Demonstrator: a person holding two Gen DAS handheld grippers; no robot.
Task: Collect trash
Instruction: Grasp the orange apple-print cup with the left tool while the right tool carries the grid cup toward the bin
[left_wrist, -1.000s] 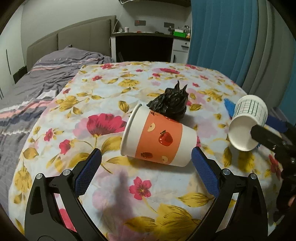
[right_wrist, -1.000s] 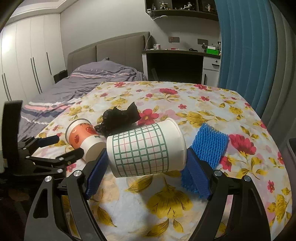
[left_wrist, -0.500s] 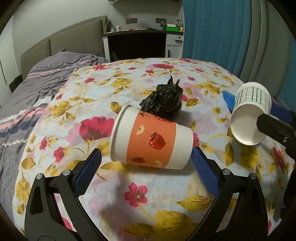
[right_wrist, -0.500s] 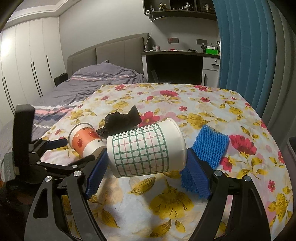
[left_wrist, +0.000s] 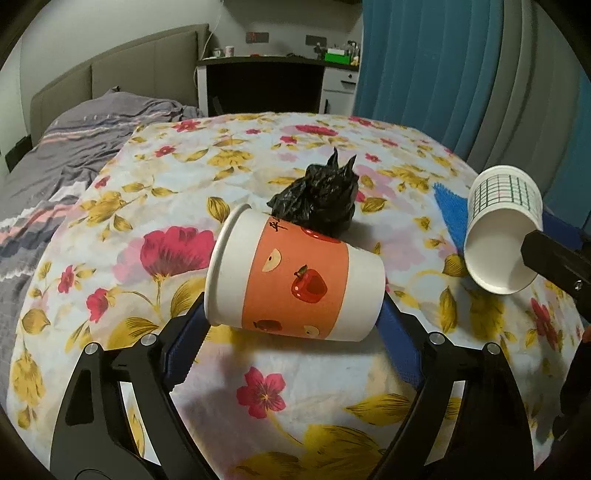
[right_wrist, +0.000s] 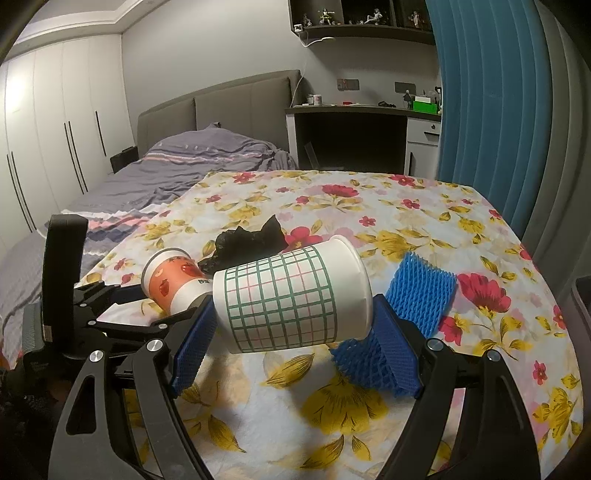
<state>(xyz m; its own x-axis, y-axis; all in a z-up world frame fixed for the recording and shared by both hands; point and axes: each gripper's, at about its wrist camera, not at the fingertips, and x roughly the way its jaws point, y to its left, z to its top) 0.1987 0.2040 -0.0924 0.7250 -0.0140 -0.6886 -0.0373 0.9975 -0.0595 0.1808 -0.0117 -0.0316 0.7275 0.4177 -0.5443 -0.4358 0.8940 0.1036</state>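
Note:
An orange paper cup (left_wrist: 295, 284) with apple prints lies on its side on the floral tablecloth (left_wrist: 155, 177). My left gripper (left_wrist: 293, 310) straddles it lengthwise. Its jaws are closing, with the blue pads (left_wrist: 184, 343) right at the rim and the base, and no squeeze shows. A crumpled black plastic bag (left_wrist: 321, 199) sits just behind the cup. My right gripper (right_wrist: 295, 310) is shut on a white green-checked cup (right_wrist: 288, 299), held sideways above the table. A blue foam net (right_wrist: 421, 295) lies beside its right finger. The orange cup (right_wrist: 170, 277) and left gripper (right_wrist: 147, 306) also show in the right wrist view.
A bed with a grey duvet (right_wrist: 192, 162) runs along the table's left side. A dark desk (left_wrist: 262, 85) stands behind the table and blue curtains (left_wrist: 424, 74) hang on the right. The table's near edge is close under both grippers.
My left gripper has moved in on the orange cup and its jaws have narrowed around it. The right gripper and its checked cup have stayed put.

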